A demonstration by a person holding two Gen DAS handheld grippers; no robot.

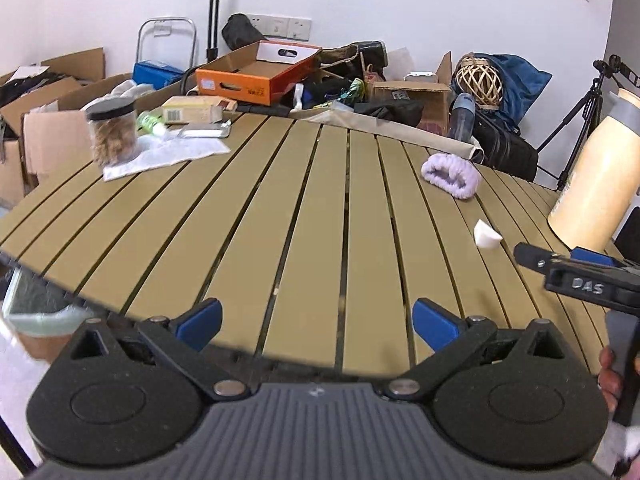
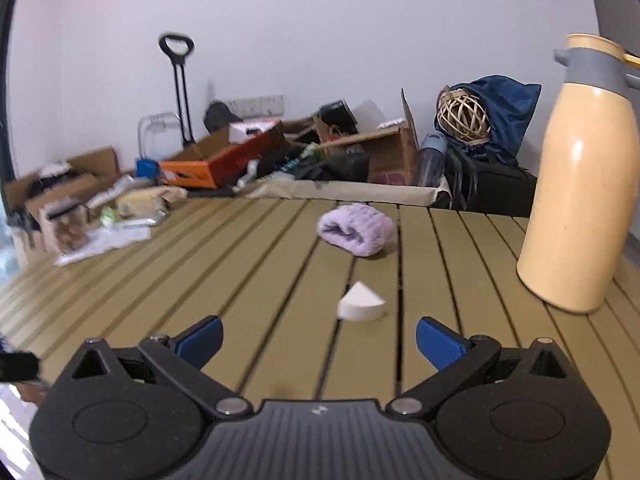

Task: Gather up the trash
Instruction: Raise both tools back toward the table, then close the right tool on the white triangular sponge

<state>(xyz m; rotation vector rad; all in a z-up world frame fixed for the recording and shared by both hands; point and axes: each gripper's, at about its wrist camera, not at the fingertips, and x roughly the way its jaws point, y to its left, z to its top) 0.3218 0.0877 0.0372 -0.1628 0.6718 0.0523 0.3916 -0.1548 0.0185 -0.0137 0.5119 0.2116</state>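
Only the left wrist view shows the right gripper (image 1: 520, 252) beside the white wedge (image 1: 486, 235).

My left gripper (image 1: 317, 320): black linkage arms, blue fingertip pads (image 1: 202, 317), silver pivot screws, ribbed grey body. Right gripper (image 2: 319, 338) identical; "DAS" lettering on side.

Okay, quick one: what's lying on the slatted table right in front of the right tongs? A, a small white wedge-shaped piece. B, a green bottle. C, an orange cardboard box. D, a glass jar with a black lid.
A: in the right wrist view the small white wedge lies on the slatted table just ahead of the open right tongs, nearer than the purple cloth.
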